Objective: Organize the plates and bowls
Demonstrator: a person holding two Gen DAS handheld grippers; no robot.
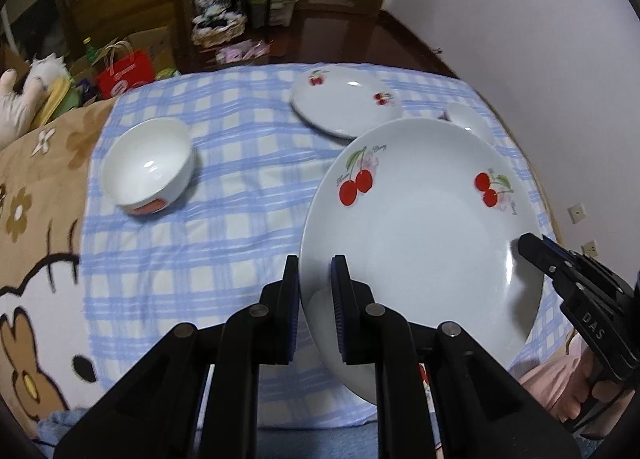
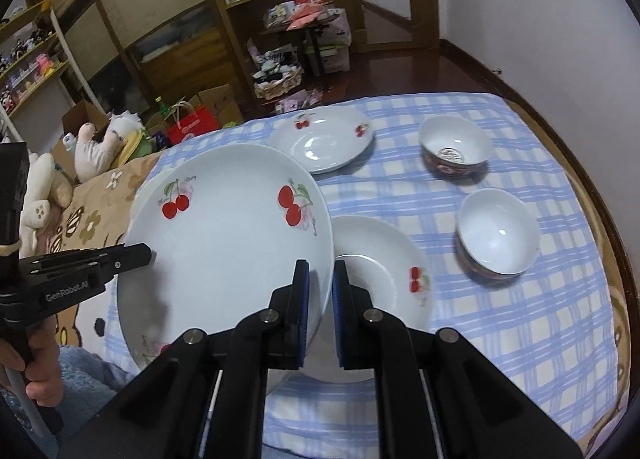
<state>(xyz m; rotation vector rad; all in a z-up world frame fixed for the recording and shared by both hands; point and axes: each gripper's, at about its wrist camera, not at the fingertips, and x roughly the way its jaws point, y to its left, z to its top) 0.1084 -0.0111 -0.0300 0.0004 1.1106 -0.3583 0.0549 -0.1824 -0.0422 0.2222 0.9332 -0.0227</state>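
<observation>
A large white cherry plate (image 1: 424, 235) is held in the air, tilted, over the blue checked cloth. My left gripper (image 1: 316, 275) is shut on its left rim. My right gripper (image 2: 320, 279) is shut on its right rim (image 2: 326, 259); that gripper shows in the left wrist view (image 1: 532, 247). A second cherry plate (image 2: 384, 271) lies flat under and right of the held one. A third cherry plate (image 2: 324, 139) lies further back. A white bowl (image 1: 148, 167) stands at the left. Two more bowls (image 2: 498, 233) (image 2: 454, 145) stand at the right.
The checked cloth (image 2: 520, 319) covers a bed with a brown cartoon blanket (image 1: 36, 219). Plush toys (image 2: 100, 143), a red bag (image 2: 192, 127) and cluttered shelves (image 2: 288, 59) lie beyond the far edge. A white wall (image 2: 560, 39) is at the right.
</observation>
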